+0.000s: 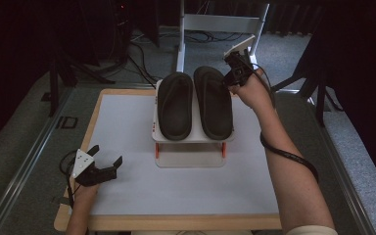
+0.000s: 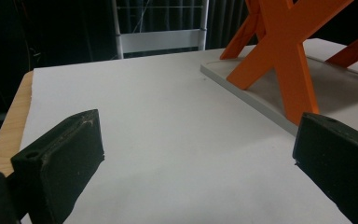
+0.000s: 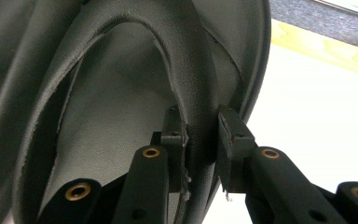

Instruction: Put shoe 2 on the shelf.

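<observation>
Two dark slippers lie side by side on a small white rack (image 1: pixel 191 138) with orange legs, at the table's far middle. At the far outer edge of the right slipper (image 1: pixel 214 103), my right gripper (image 1: pixel 235 73) comes in from the right. In the right gripper view its jaws (image 3: pixel 200 135) are shut on that slipper's upper (image 3: pixel 121 93), one pad inside and one outside. The left slipper (image 1: pixel 175 105) lies untouched. My left gripper (image 1: pixel 107 154) rests near the table's front left corner. It stands open (image 2: pixel 198 158) with only bare table between its jaws.
The white tabletop (image 1: pixel 127 127) has a wooden rim. The rack's orange legs (image 2: pixel 284 51) and grey base plate (image 2: pixel 261 100) stand ahead and right of the left gripper. A white metal frame (image 1: pixel 220 22) and cables lie on the floor beyond the table.
</observation>
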Tool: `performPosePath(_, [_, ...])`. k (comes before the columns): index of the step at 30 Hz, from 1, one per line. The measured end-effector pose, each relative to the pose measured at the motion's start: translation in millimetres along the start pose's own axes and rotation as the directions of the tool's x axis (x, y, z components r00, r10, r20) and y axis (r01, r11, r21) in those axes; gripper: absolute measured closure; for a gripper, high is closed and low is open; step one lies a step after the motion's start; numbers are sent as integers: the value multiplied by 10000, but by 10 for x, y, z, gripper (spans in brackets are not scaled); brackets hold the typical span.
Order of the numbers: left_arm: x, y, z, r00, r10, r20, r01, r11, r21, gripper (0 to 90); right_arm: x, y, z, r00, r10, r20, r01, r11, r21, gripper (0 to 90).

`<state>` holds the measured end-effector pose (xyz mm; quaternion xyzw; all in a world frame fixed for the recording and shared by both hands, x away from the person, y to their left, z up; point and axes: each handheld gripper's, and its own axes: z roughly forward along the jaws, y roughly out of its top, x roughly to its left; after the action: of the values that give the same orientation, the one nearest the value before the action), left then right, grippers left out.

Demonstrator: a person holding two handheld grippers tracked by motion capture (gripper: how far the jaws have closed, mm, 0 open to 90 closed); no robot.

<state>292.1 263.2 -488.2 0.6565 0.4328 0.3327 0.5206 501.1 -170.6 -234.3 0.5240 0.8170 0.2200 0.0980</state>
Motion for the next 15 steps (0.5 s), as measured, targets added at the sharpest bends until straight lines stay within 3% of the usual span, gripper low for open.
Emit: performPosePath(15, [-4, 0, 1, 10000, -30, 35, 30, 10000, -17, 14, 20, 33, 168, 9992, 232, 331, -248, 9985, 491, 750])
